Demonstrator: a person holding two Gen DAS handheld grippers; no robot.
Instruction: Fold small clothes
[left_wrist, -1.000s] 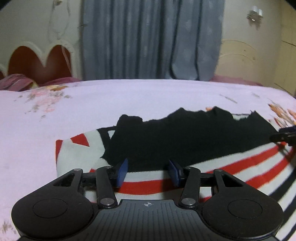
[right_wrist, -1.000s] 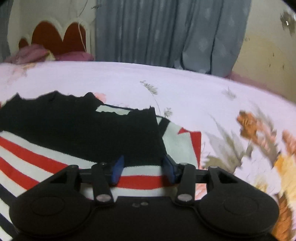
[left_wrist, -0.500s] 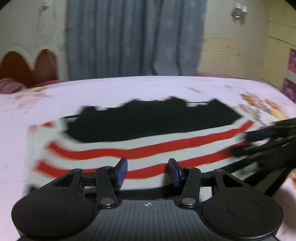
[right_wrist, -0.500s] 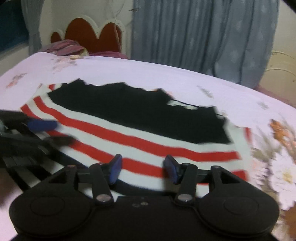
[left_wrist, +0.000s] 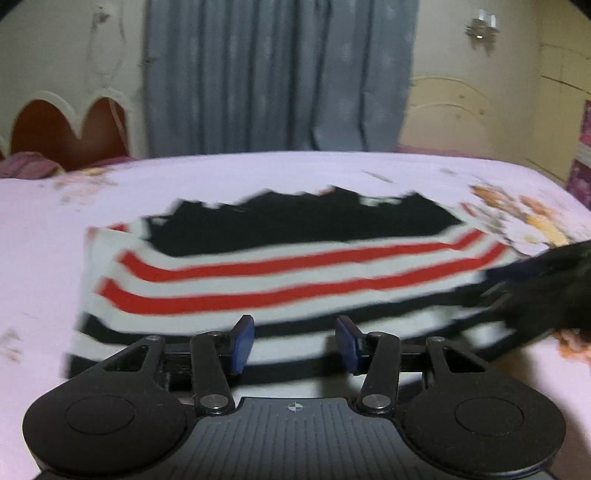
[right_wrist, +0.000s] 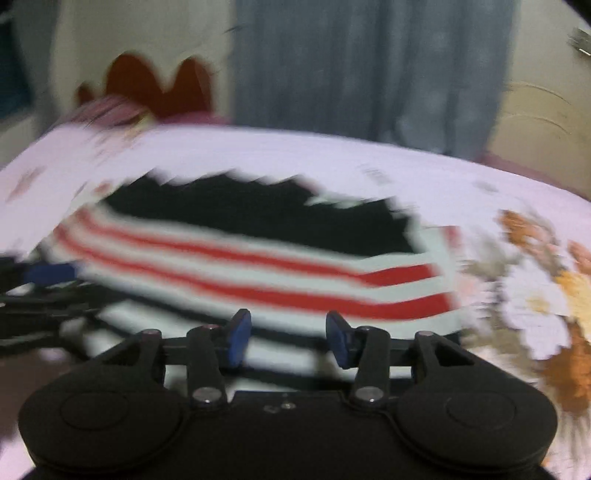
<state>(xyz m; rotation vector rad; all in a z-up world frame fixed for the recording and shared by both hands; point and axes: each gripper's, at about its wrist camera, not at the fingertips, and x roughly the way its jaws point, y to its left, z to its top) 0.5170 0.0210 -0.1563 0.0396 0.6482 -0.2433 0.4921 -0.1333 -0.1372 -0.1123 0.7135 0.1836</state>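
In the left wrist view, the left gripper (left_wrist: 294, 341) stands with its two blue pads (left_wrist: 242, 341) apart, and nothing is between them. Just in front of it a striped garment (left_wrist: 280, 273) lies flat on the bed (left_wrist: 44, 266), which has a pale pink sheet with flower prints. The garment has a black part on its far side, then white and red stripes, and black and white stripes on the near edge, close to the gripper. At the right edge of this view the right gripper (left_wrist: 546, 291) shows as a dark, blurred shape beside the right end of the garment; whether it touches the cloth I cannot tell. Behind the bed hang grey-blue curtains (left_wrist: 277, 74), and a scalloped headboard (left_wrist: 70, 125) stands at the left. In the right wrist view, which is strongly blurred, the right gripper (right_wrist: 287, 339) has its blue pads (right_wrist: 236, 339) apart too, after closing a little just now, with nothing clamped between them. The same garment (right_wrist: 258, 269) lies on the bed (right_wrist: 461, 184) in front of it. The left gripper (right_wrist: 44, 288) appears blurred at the left edge, by the left end of the garment.
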